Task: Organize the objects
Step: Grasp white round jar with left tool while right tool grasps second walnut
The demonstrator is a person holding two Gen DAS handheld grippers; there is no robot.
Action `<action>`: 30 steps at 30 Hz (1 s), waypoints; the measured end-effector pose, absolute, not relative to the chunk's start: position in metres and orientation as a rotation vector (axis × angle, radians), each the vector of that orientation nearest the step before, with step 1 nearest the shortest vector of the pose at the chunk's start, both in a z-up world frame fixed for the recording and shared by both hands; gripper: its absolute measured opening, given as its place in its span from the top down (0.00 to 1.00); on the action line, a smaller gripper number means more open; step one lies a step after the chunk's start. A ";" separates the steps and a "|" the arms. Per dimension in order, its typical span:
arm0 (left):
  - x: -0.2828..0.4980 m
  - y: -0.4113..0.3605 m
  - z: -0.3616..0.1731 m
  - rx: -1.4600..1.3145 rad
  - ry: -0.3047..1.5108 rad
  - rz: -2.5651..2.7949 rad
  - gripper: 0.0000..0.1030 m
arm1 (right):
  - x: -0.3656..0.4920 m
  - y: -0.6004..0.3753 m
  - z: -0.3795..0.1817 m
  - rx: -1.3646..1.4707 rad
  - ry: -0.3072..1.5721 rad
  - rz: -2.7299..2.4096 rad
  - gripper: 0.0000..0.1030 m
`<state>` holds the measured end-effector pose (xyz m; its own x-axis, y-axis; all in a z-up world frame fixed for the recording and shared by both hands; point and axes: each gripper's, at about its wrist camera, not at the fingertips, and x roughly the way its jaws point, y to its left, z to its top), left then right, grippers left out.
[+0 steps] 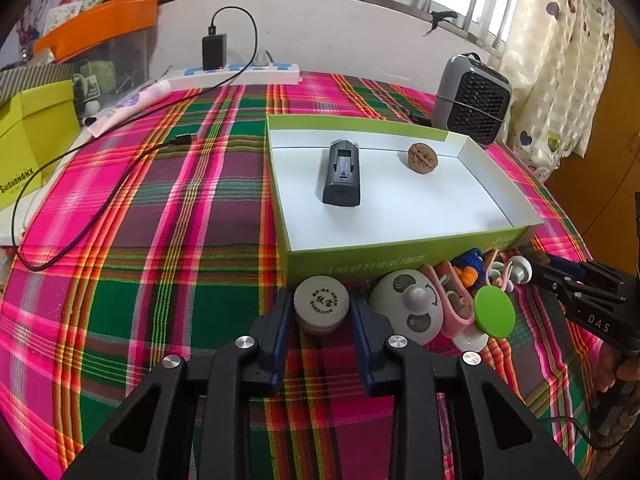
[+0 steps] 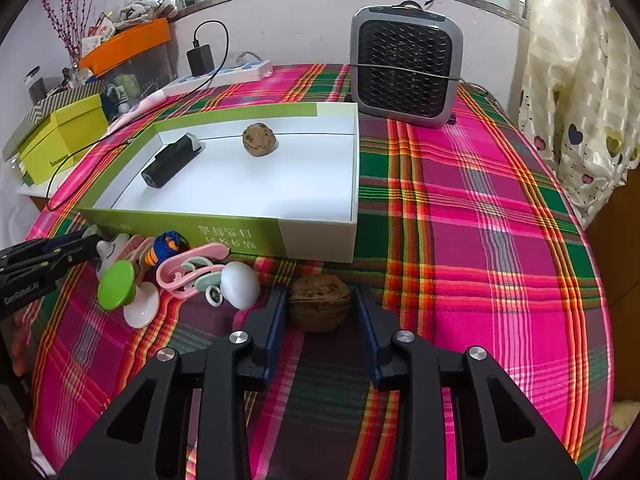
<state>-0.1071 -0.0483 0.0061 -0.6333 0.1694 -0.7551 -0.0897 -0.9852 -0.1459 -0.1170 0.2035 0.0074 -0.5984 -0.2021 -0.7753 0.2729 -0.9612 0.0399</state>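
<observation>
Two sets of tongs work just in front of the green-sided cardboard box point(image 1: 404, 254), which lies open on the plaid-covered counter point(image 1: 160, 216). The left tongs point(image 1: 321, 312) are closed on a round, cream-coloured stack of discs with black printing on top point(image 1: 321, 304), their blue-lined fingers point(image 1: 282, 320) pressing it from either side right by the box's near wall. The right tongs point(image 2: 319, 304) grip a brown walnut point(image 2: 319, 300) that sits on the cloth a little in front of the box's near right corner, both pads against its shell. Inside the box, on its white floor, lie a black rectangular device point(image 1: 342, 174) towards the left wall and a second walnut point(image 1: 423, 158) close to the far wall. Along the outside of the box's near wall, between the two tongs, is a cluster of small things: a white panda-faced dome point(image 1: 406, 308), a green-topped suction knob point(image 2: 116, 284), pink plastic clips point(image 2: 192, 266), a blue-and-orange knitted charm point(image 2: 164, 248) and a white egg-shaped knob point(image 2: 240, 284). Beyond the box's far right corner stands a grey mini fan heater point(image 2: 404, 68). Behind the box's far left side, by the wall, a white power strip point(image 1: 240, 72) holds a black charger point(image 1: 214, 50), whose cable point(image 1: 100, 200) trails across the cloth to the left of the box.
</observation>
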 end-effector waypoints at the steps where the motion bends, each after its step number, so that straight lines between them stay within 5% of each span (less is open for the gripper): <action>1: -0.107 -0.048 0.006 -1.268 -0.140 2.713 0.75 | -0.117 0.203 0.007 1.241 0.120 -2.590 0.68; 30: -0.100 -0.046 0.021 -1.223 -0.121 2.722 0.75 | -0.115 0.204 0.015 1.218 0.103 -2.598 0.68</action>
